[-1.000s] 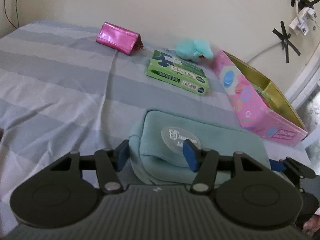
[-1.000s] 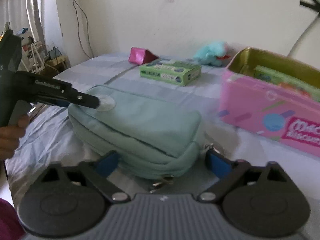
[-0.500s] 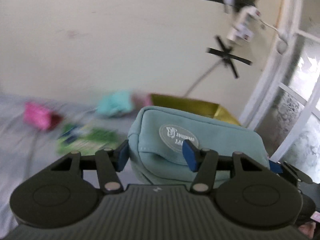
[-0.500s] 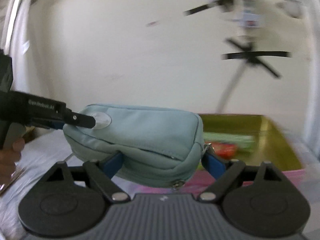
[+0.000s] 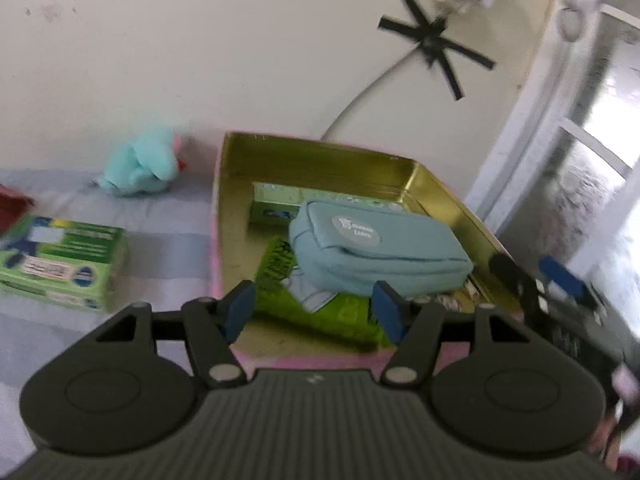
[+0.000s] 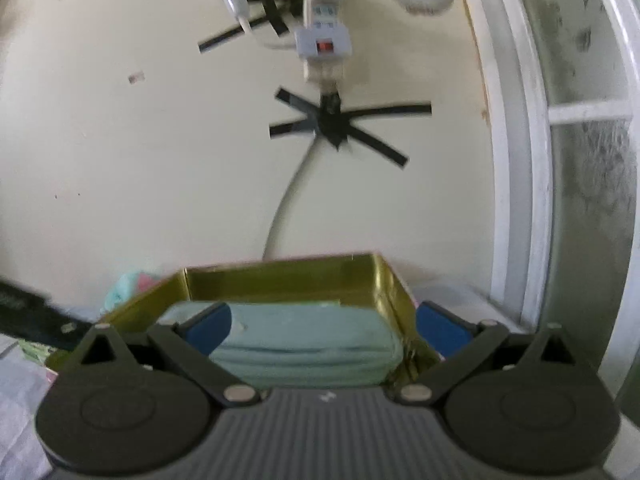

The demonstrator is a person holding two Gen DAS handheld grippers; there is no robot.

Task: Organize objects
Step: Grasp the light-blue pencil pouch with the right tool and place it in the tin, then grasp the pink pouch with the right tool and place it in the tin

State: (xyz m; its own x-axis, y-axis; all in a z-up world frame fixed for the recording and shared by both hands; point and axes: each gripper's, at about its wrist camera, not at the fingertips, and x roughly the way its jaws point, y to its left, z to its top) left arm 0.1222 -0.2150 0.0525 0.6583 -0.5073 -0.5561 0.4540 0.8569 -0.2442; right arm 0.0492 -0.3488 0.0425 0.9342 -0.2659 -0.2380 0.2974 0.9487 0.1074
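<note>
A teal zip pouch [image 5: 376,248] lies inside the pink tin box [image 5: 216,216] with a gold lining, on top of green packets [image 5: 280,276]. My left gripper [image 5: 314,312] is open and empty, just in front of the box's near wall. My right gripper [image 6: 324,330] is open at the box's right end, its jaws either side of the pouch [image 6: 304,340] with a gap on both sides. The right gripper also shows in the left wrist view [image 5: 540,280].
On the striped bed sheet left of the box lie a green carton [image 5: 60,264] and a teal plush toy [image 5: 140,168]. A wall with taped cables [image 6: 332,120] stands behind the box. A white window frame [image 6: 520,160] is at the right.
Both grippers carried the pouch from the bed over to the box, set it inside and opened. The left gripper has drawn back from it.
</note>
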